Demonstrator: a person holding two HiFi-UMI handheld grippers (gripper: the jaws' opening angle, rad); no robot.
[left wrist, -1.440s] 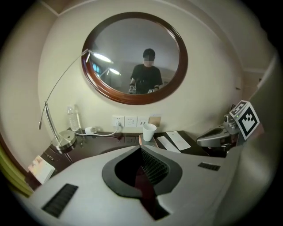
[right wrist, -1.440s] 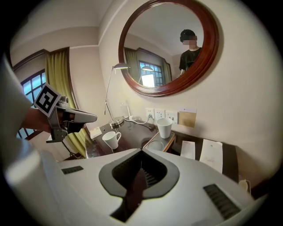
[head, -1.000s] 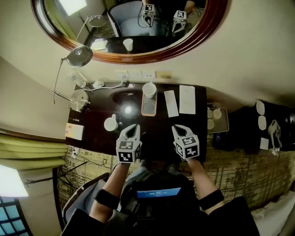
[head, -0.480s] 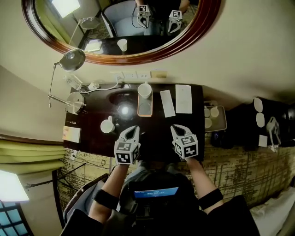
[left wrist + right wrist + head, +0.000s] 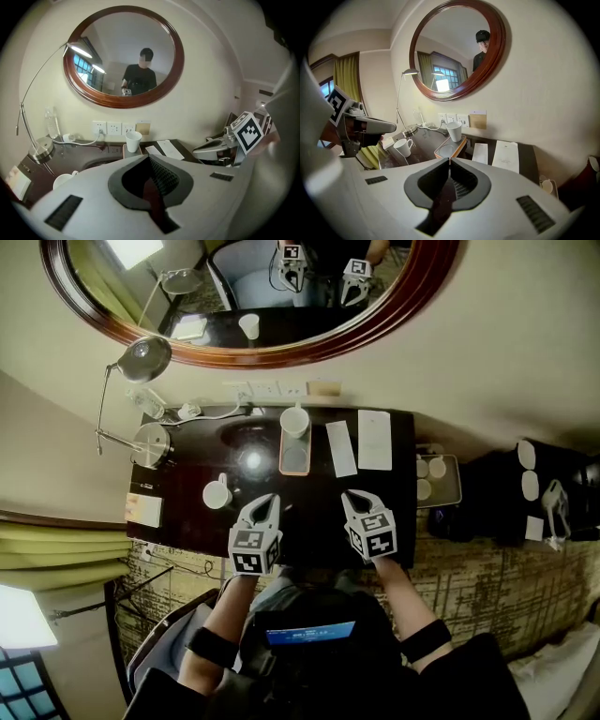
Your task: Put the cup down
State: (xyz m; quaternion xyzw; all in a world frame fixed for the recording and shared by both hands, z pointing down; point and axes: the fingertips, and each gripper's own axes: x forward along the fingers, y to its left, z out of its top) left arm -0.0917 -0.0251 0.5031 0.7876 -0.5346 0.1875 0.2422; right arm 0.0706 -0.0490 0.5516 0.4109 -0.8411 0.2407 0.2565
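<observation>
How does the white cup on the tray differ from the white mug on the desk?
The cup has no handle; the mug has one. The cup stands at the far end of the tray; the mug stands directly on the dark desk, to the left of the tray. The cup tapers toward its base; the mug looks rounder. Both are white and stand upright.

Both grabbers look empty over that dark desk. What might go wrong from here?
The left gripper hovers close to the white mug; a sideways swing might knock it. The paper cup stands upright on the small tray and looks light, so shut jaws could topple it rather than grasp it.
</observation>
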